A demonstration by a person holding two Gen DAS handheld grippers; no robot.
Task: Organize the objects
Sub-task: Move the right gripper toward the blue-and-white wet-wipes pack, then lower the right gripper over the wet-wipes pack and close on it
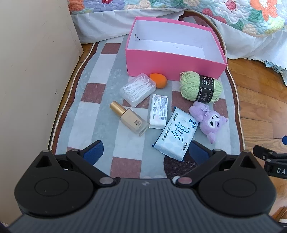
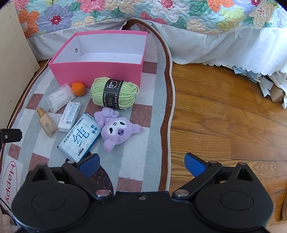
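the left gripper (image 1: 146,153) sits lowest in its own view, its blue-padded fingers (image 1: 94,151) spread wide with nothing between them, hovering over the near end of a checked rug (image 1: 125,164). just past its right finger lies a blue and white pack of wet wipes (image 1: 176,133), one corner close to the pad. the right gripper (image 2: 141,164) is likewise wide open and empty, its left finger over the rug edge near that same pack and its right finger over the wooden floor (image 2: 224,125).

beyond the wipes, a purple plush toy (image 1: 209,118) lies touching the pack's far right corner. to the left of the pack are a small white packet (image 1: 158,112) and a glass bottle with a gold cap (image 1: 130,121), lying on its side. further out sit a clear box of floss picks (image 1: 137,88), an orange sponge egg (image 1: 158,80) just beside it, and a ball of green yarn (image 1: 200,87) with a black band.

behind all these stands a pink box (image 1: 172,67), open at the top, white inside, with nothing in it. the sponge and the yarn rest close against its front wall. behind the box hangs a flowered quilt (image 2: 143,12) with a white skirt, and a pale cabinet side (image 1: 35,71) rises at the left.
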